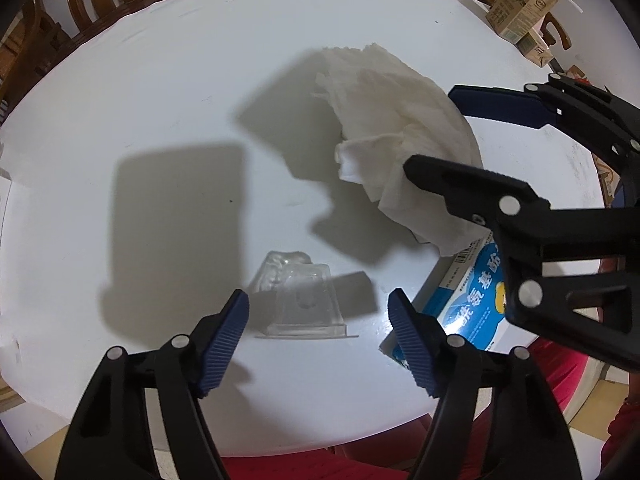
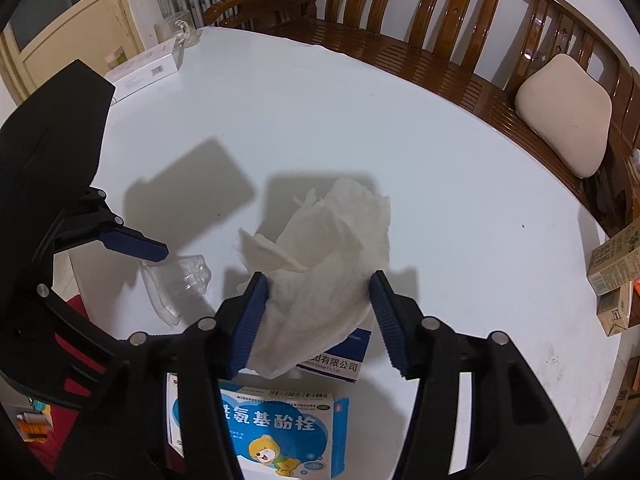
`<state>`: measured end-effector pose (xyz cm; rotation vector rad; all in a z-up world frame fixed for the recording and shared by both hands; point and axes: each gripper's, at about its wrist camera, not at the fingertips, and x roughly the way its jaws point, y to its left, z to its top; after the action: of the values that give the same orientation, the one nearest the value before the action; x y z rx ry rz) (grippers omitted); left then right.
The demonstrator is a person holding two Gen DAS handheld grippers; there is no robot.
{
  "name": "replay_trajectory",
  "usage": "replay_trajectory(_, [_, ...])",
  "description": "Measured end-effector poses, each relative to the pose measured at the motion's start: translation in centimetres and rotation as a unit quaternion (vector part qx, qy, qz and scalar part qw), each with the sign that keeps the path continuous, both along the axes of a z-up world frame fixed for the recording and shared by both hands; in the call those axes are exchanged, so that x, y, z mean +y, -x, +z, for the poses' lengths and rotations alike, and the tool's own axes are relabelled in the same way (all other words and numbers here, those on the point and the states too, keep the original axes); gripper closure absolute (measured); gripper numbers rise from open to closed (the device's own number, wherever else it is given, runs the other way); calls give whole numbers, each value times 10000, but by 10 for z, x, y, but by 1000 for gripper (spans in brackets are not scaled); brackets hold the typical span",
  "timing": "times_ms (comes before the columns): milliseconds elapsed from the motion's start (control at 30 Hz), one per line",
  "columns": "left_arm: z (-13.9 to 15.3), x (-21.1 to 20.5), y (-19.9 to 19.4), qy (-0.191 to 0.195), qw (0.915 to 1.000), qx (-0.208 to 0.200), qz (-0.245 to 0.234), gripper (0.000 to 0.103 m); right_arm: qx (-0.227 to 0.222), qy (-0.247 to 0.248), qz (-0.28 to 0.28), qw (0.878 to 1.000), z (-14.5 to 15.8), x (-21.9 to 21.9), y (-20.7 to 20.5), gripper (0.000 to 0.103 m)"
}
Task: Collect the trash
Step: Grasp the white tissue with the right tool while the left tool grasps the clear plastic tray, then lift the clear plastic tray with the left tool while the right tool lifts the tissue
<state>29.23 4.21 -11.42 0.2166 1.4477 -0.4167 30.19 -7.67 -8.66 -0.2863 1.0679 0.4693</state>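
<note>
worktop [image 2: 400,152]: plain white
crumpled tissue [image 2: 332,256]: white
plastic tray [image 1: 300,296]: clear
medicine box [image 2: 276,432]: blue and white, yellow cartoon bear
gripper pads [image 2: 250,320]: ribbed blue

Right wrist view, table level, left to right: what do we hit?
left gripper → clear plastic container → crumpled tissue between the right gripper pads → green carton at the table's right edge.

On the round white table [image 2: 400,128]: one crumpled white paper towel [image 2: 332,264], one clear plastic blister shell [image 2: 180,284] at its nine o'clock, two medicine boxes [image 2: 280,432] at six o'clock, one white carton [image 2: 148,66] and one glass mug [image 2: 186,30] at eleven o'clock, two drink cartons [image 2: 616,272] at three o'clock.
</note>
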Motion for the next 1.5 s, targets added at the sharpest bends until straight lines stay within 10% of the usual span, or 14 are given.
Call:
replay_trajectory(567, [3,-1,-20,75,9999,27,99,60,-61,-16,62,10000,3,-1,2,91])
replay_trajectory(1500, [67,31,38,187,9976,-600,286,60,-883,-146,-146,9959,79,-29,54,93])
